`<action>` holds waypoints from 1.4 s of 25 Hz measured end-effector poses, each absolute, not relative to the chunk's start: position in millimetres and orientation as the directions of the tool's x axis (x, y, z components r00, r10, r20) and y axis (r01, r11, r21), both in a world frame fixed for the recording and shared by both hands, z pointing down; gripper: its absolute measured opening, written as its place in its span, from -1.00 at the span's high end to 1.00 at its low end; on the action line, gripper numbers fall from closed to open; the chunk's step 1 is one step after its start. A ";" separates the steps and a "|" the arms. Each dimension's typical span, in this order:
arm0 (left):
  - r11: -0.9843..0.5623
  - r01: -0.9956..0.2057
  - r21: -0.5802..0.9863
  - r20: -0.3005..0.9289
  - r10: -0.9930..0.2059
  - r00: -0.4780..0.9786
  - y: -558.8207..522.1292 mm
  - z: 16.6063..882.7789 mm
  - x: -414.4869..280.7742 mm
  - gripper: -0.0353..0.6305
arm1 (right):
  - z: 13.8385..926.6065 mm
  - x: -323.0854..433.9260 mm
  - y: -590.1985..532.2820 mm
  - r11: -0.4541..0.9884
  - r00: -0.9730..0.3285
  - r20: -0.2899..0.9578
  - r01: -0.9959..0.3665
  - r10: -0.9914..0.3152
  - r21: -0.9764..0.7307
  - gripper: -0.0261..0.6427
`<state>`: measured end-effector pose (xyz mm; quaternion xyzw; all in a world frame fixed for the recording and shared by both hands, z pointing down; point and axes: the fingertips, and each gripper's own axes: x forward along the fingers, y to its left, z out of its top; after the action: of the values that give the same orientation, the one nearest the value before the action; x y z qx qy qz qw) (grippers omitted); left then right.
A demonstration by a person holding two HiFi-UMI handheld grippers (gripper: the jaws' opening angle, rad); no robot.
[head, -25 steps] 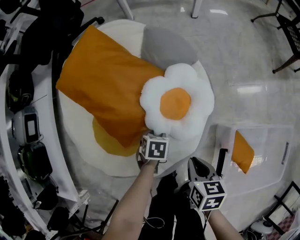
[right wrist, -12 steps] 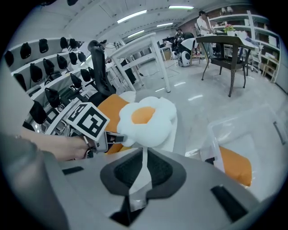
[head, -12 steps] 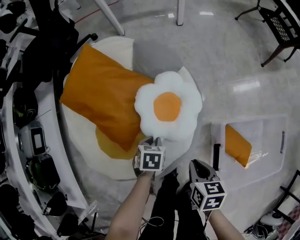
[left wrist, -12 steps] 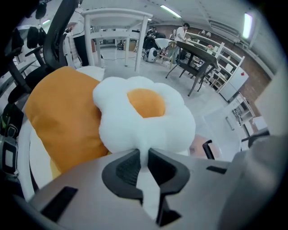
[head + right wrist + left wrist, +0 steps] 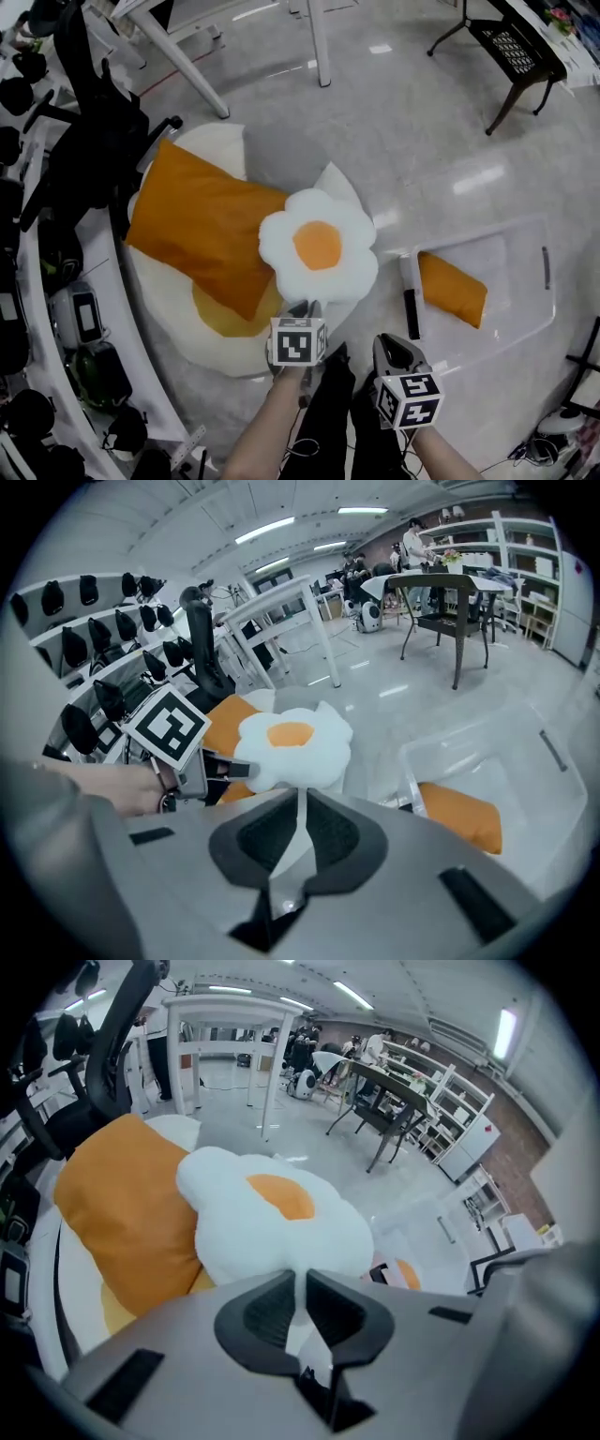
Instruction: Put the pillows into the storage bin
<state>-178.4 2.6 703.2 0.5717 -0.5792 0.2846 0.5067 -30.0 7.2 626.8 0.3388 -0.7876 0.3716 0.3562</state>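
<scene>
Pinching the flower pillow (image 5: 319, 253) at mid-frame is the left gripper (image 5: 307, 307); the right gripper (image 5: 390, 344) is hovering pressed together

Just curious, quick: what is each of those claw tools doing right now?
Left gripper: closed on the white flower pillow.
Right gripper: closed, holding nothing.

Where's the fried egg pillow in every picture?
Head view: egg pillow in the middle, above the left gripper.
Left gripper view: egg pillow in the middle, pinched in the jaws.
Right gripper view: egg pillow in the middle, above the jaws.
Landmark: the big orange pillow lies on its left in all three.
</scene>
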 end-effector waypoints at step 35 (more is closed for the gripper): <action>-0.260 -0.933 0.248 0.816 -0.463 0.346 -75.1 503.1 97.0 0.82 | 515.8 234.8 67.9 0.058 -0.307 0.769 -0.941 -0.561 -0.333 0.84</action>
<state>97.0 -75.1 503.1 0.7295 -0.4785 0.3131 0.3753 234.8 67.9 515.8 0.5433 -0.6911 0.4191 0.2270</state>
